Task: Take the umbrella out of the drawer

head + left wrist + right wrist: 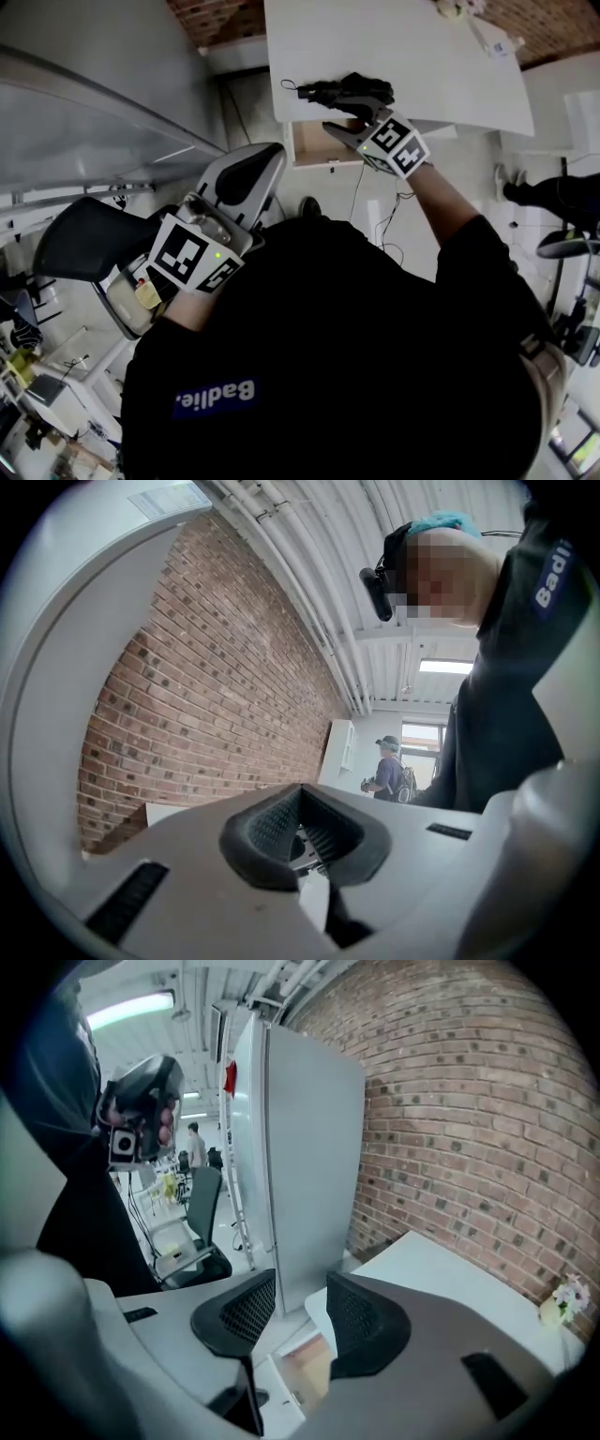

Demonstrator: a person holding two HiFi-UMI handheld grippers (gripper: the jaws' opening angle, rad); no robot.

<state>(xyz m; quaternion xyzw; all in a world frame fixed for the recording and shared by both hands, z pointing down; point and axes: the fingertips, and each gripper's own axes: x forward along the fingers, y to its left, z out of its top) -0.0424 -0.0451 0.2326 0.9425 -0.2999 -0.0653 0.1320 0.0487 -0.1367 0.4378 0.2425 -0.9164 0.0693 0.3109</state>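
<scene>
The right gripper (300, 1286) has its jaws apart with nothing between the pads. Through the gap its own view shows only the open drawer (298, 1372) below and the desk's edge. The left gripper (300, 797) has its jaws closed on each other and empty, and it is held back at the person's left side near an office chair (89, 239).

In the head view the right gripper hangs just on the near side of the umbrella (342, 91). The umbrella is a black folded bundle lying at the near edge of the white desk (422, 56), above the pulled-out drawer. It looks to be out and set down, so the task is all but finished (whether the drawer should be shut is not stated).

The risk lies in that perch. The umbrella sits right at the desk's rim with its strap loop trailing left, and the right gripper is close beside it. A careless sweep of the jaws or sleeve could snag the loop or nudge the bundle, so that it rolls back into the drawer or onto the floor.
</scene>
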